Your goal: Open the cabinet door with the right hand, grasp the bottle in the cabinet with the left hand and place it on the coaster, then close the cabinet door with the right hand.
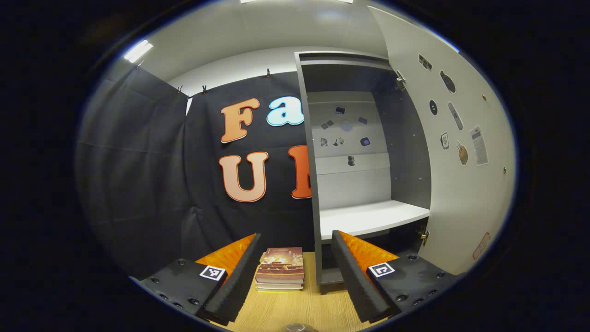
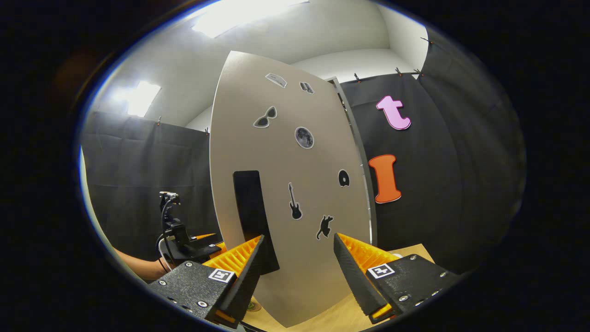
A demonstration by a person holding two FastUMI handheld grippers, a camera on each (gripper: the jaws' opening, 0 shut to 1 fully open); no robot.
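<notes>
The cabinet [image 1: 318, 184] stands open, and its white shelf [image 1: 368, 216] is bare. Its door [image 1: 461, 184] is swung out to the right. My left gripper [image 1: 297, 276] is open above the wooden table [image 1: 286, 309], in front of the cabinet, with nothing between its fingers. A round greyish top [image 1: 299, 328], perhaps the bottle's, peeks in at the bottom edge. In the right gripper view the door [image 2: 299, 184] shows its stickered outer face and a black handle [image 2: 251, 216]. My right gripper [image 2: 299, 272] is open close before it, below the handle. A small round thing [image 2: 252, 305] lies on the table.
A stack of books [image 1: 280, 269] lies on the table left of the cabinet. Black cloth walls close in the booth on both sides. The left gripper [image 2: 184, 240] and the forearm [image 2: 138, 267] holding it sit left of the door.
</notes>
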